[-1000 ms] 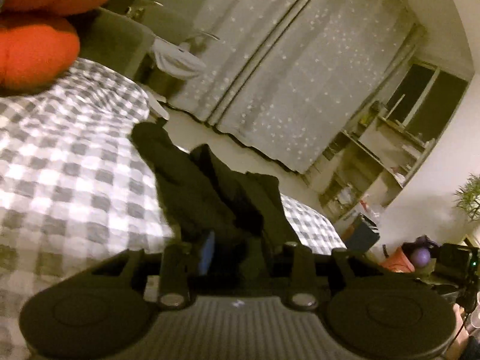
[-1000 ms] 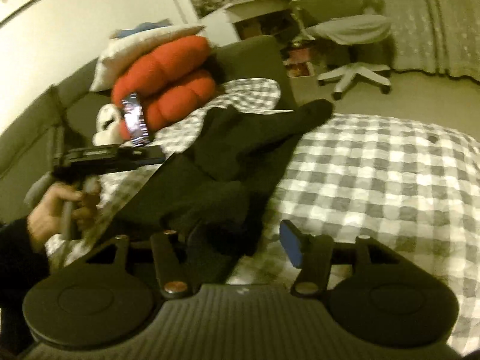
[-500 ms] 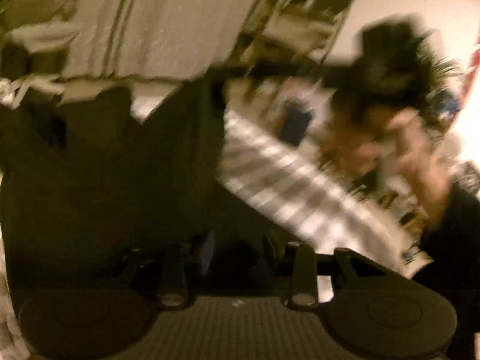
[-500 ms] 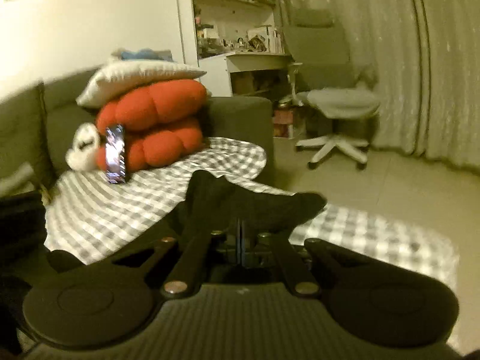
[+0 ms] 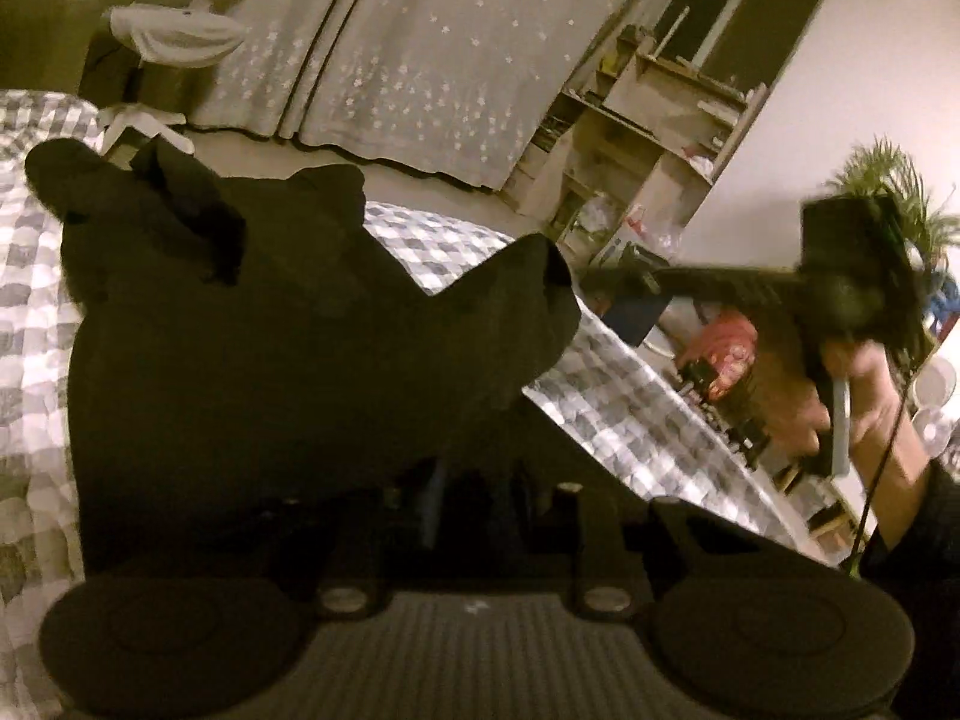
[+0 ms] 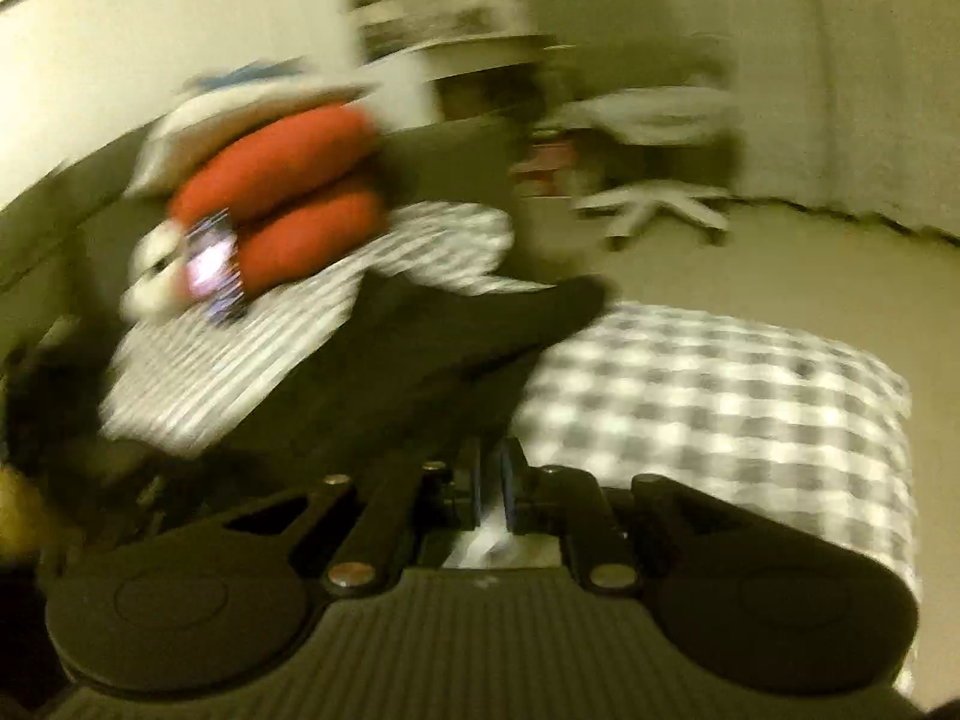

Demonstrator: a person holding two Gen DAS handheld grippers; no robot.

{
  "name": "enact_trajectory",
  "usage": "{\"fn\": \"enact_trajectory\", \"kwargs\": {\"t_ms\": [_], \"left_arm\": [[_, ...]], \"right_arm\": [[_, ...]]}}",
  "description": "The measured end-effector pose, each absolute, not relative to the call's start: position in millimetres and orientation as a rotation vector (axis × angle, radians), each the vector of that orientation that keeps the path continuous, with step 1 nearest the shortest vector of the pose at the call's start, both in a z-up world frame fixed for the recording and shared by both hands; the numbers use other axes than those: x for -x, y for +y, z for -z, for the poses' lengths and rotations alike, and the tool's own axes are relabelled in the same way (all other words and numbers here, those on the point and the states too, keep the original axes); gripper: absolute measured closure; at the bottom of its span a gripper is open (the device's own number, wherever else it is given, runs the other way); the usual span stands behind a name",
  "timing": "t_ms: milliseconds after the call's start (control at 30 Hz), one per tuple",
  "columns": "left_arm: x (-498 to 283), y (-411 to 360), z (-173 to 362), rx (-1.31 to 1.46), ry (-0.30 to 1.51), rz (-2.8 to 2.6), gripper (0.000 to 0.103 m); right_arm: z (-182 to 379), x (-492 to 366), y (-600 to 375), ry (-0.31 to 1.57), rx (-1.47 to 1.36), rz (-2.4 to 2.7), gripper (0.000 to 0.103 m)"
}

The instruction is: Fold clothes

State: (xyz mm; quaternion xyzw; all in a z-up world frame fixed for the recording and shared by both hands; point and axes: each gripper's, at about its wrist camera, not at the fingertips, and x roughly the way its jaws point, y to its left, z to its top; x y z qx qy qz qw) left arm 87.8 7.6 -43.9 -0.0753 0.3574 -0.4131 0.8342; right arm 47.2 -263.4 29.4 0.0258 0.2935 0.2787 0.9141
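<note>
down along the right wrist view, blurred all through: right gripper [image 6: 493, 480] with jaws just now easing apart, only a narrow slit between the blue pads [image 6: 509, 480]; pale cloth showing through the slit, no black fabric made out between them. just ahead of the fingertips, black garment [image 6: 432, 360], sprawled across the checked cover [image 6: 720, 390], one long part reaching right to a rounded end near the cover's far edge. behind it, red cushion [image 6: 288, 198] stacked on the dark sofa [image 6: 456, 168], with a small lit object [image 6: 213, 264] leaning at its front. farther right, pale office chair [image 6: 654, 114] on the floor before the curtain [image 6: 870, 90].

over to the left wrist view, sharper: left gripper [image 5: 474, 480], jaws lately drawing closer, now pinching a bunch of the black garment, fabric packed between the fingers and hiding most of them. garment heaped up from that pinch, filling the left and middle, lumpy peaks along its top, checked cover on both sides of it. off to the right, clear of the cloth, right gripper held up in a hand [image 5: 852, 396], tips pointing toward the garment's nearest peak; touching or not, cannot tell. behind, star-dotted curtain, cluttered shelf [image 5: 648, 138] and a plant [image 5: 888, 180].
</note>
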Motion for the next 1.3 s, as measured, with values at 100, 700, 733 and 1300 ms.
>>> {"fn": "enact_trajectory", "kwargs": {"t_ms": [100, 700, 733, 1300], "left_arm": [[-87, 7, 44, 0.167, 0.759, 0.875, 0.077], [-91, 5, 46, 0.228, 0.757, 0.842, 0.076], [-92, 5, 46, 0.236, 0.758, 0.837, 0.076], [-92, 5, 48, 0.239, 0.75, 0.831, 0.076]], "right_arm": [[-30, -48, -265, 0.618, -0.103, -0.595, 0.089], [-39, -60, -243, 0.62, -0.198, -0.564, 0.089], [-39, -60, -243, 0.615, -0.2, -0.565, 0.089], [-27, -72, -221, 0.722, -0.081, -0.434, 0.089]]}}
